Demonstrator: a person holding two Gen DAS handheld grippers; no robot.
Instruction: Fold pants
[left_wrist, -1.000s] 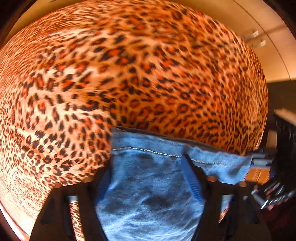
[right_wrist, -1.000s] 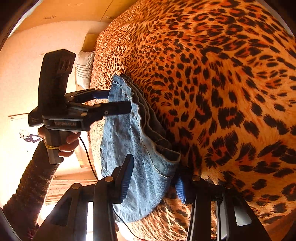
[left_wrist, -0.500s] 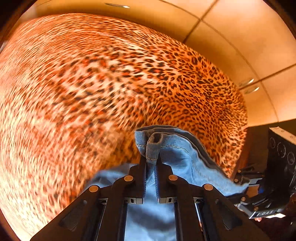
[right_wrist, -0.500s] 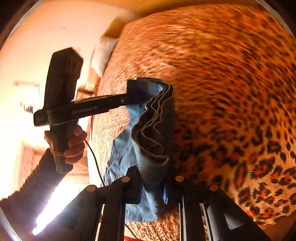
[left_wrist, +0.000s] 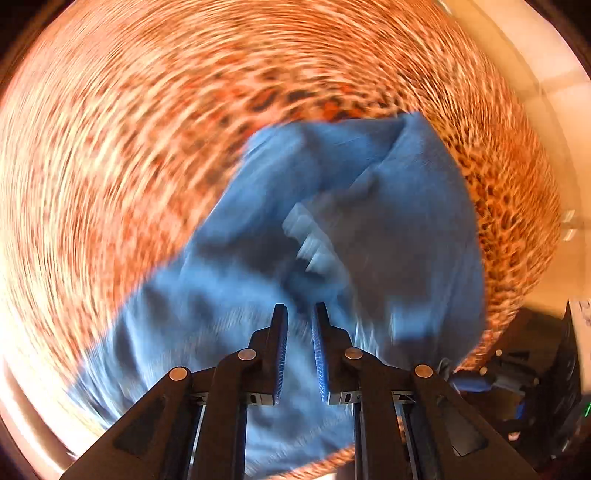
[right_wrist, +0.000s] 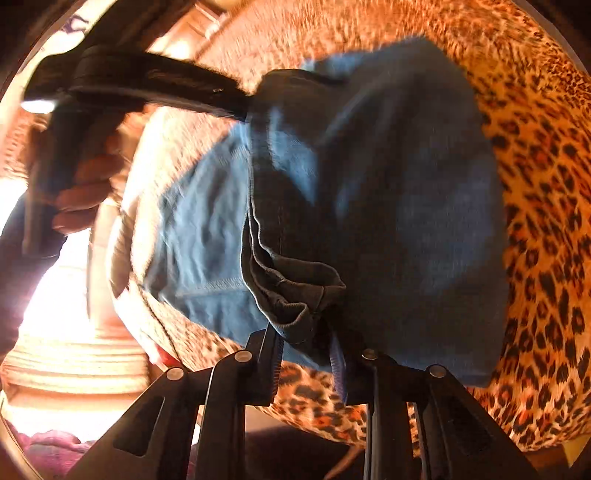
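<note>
Blue denim pants (left_wrist: 332, 229) lie folded over on a leopard-print bedspread (left_wrist: 147, 129). In the left wrist view, which is motion-blurred, my left gripper (left_wrist: 299, 314) has its jaws slightly apart above the denim with nothing between the tips. In the right wrist view the pants (right_wrist: 388, 192) are doubled over; my right gripper (right_wrist: 306, 336) is shut on a bunched hem edge (right_wrist: 295, 295). The left gripper (right_wrist: 155, 85) shows there at the far edge of the fold.
The leopard-print bedspread (right_wrist: 546, 184) covers the bed all around the pants. Dark equipment (left_wrist: 535, 387) stands off the bed at the lower right of the left wrist view. A bright floor area (right_wrist: 55, 332) lies beside the bed.
Both grippers closed on the pants edge, lifted it and carried it over onto the rest of the pants. My left gripper has now let go and its jaws have parted.
</note>
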